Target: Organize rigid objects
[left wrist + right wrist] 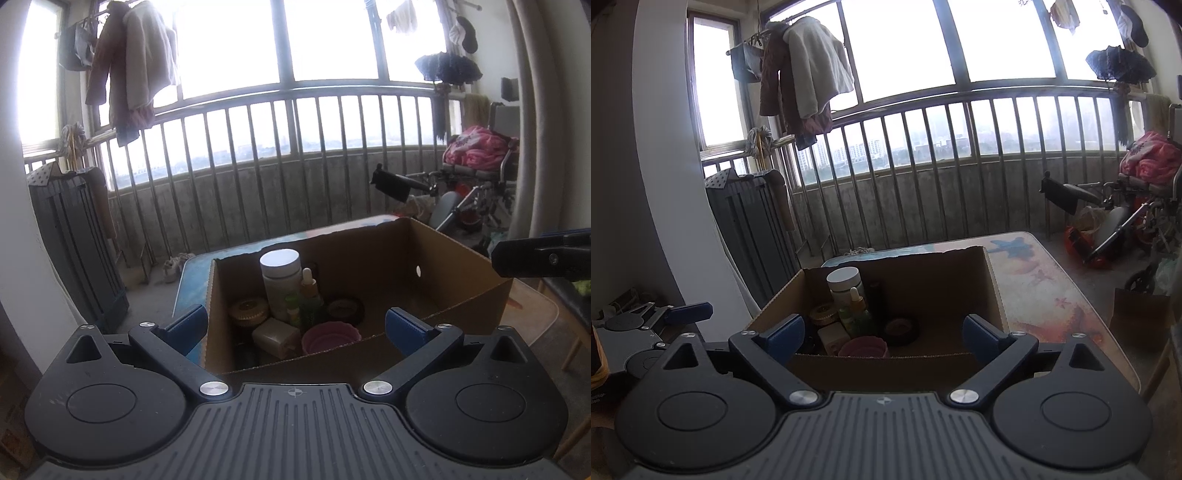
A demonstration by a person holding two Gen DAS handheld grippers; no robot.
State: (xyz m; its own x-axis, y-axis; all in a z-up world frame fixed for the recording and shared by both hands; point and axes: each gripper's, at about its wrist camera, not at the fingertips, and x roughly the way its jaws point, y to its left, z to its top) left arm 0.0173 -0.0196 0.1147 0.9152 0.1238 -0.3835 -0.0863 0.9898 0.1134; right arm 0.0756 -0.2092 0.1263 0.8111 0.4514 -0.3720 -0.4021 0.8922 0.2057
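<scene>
Several rigid things are already gathered in one cardboard box [369, 266], which is set on the desk [1045, 280], a desk with a printed coloured top. The box is open at the top, so that things can be lowered in from above. All items are packed into its left part and the right part is kept bare, probably as room for more.

Largest among them is a white jar [280, 277] with a white lid, stood upright at the back, where it does not hide the smaller ones. Beside it a small dropper bottle [308, 286] and a green bottle [293, 308] are stood upright. A pink bowl [330, 338] and a pale block [275, 336] are laid at the front, and two round flat containers are seen at the sides.

The left tool [293, 326] and the right tool [882, 334] are both held wide before the box, with nothing gripped between the pads.

No label or writing can be read; everything is too dark and small.
</scene>
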